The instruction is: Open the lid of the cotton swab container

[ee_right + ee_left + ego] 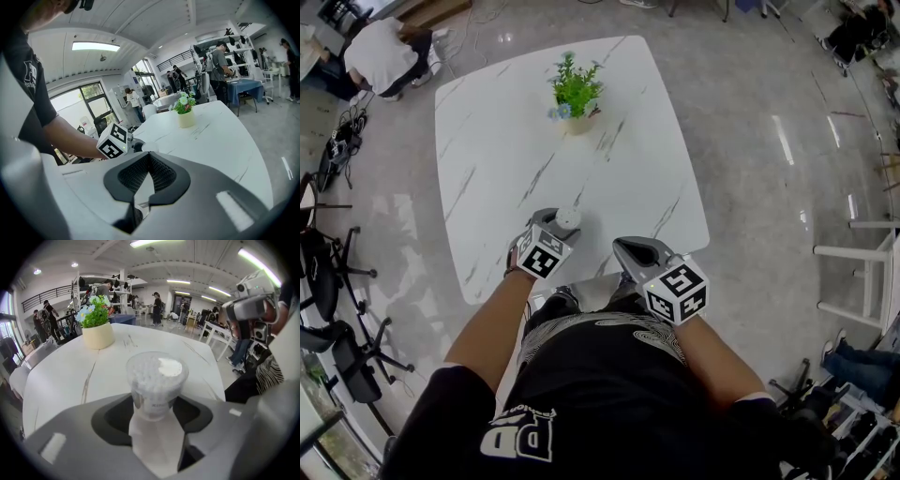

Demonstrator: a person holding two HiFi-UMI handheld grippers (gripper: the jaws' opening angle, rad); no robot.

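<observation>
The cotton swab container (156, 380) is a clear round tub full of white swabs with its lid on. It stands upright near the front edge of the white marble table (609, 141). My left gripper (157, 405) is shut on the tub's lower sides. In the head view the left gripper (555, 226) holds the container (568, 219) from the near left. My right gripper (620, 247) hovers to the right of it, apart from the tub. Its ribbed pads (159, 173) meet with nothing between them, so the right gripper (149, 159) is shut.
A potted green plant (577, 89) stands at the table's far side. Office chairs (337, 309) are on the floor to the left and a white rack (862, 272) to the right. A person (384, 52) crouches beyond the table's far left corner.
</observation>
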